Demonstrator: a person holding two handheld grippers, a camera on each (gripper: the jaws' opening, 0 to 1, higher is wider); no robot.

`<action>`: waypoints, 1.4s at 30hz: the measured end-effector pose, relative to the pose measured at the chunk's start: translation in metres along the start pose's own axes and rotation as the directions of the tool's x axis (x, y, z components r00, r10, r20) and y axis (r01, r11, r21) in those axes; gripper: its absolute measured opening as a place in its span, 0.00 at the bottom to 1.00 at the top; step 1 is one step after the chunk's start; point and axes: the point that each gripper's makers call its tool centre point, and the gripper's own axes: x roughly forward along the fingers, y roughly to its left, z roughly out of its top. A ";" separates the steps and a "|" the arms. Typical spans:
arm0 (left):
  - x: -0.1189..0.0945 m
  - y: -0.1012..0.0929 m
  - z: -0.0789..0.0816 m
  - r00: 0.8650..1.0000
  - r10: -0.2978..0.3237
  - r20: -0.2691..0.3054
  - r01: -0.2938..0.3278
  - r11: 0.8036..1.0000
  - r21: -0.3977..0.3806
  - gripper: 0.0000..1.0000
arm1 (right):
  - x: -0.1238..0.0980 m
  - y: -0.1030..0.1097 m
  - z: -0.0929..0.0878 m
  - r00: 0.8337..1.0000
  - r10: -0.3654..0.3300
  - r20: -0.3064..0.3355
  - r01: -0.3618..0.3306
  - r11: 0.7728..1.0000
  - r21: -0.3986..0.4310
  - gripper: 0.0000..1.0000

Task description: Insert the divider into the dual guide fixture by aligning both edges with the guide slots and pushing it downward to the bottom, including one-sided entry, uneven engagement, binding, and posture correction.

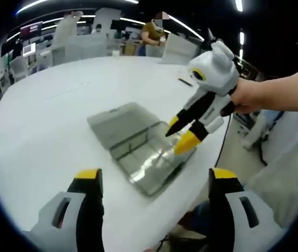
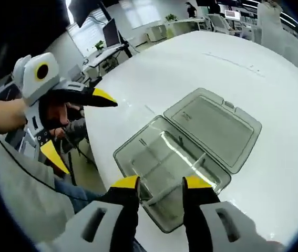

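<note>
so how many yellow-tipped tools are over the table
2. The right tool reaches down into the open clear box, open lid lying flat. The left tool hangs wide open off the table's edge, beside the box.

Big white round-ish surface [image 1: 59,100] is taking up most of the left gripper view, and a large open room is stretching out behind it. Long ceiling light strips [image 1: 138,22] are glowing overhead against a dark ceiling. Desks with monitors [image 2: 109,32] are sitting off past the edge in the right gripper view, with a bright window [image 2: 141,10] shining behind them. A person in a mustard top [image 1: 152,32] is standing at the far side among white chairs [image 1: 179,50].
</note>
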 end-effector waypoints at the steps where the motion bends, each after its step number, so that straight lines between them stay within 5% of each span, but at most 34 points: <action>1: 0.000 0.000 0.000 1.000 -0.003 0.001 0.003 1.000 -0.001 0.81 | -0.001 0.001 -0.001 1.000 0.001 0.000 -0.001 1.000 -0.014 0.31; 19: -0.008 0.008 -0.011 0.999 -0.033 -0.015 0.031 0.995 -0.094 0.81 | -0.006 0.020 0.007 0.989 0.075 0.125 -0.050 0.979 -0.199 0.55; 42: -0.020 0.048 -0.037 0.995 0.052 -0.090 -0.071 0.973 -0.219 0.79 | -0.021 0.039 0.023 0.969 0.129 0.212 -0.065 0.957 -0.284 0.68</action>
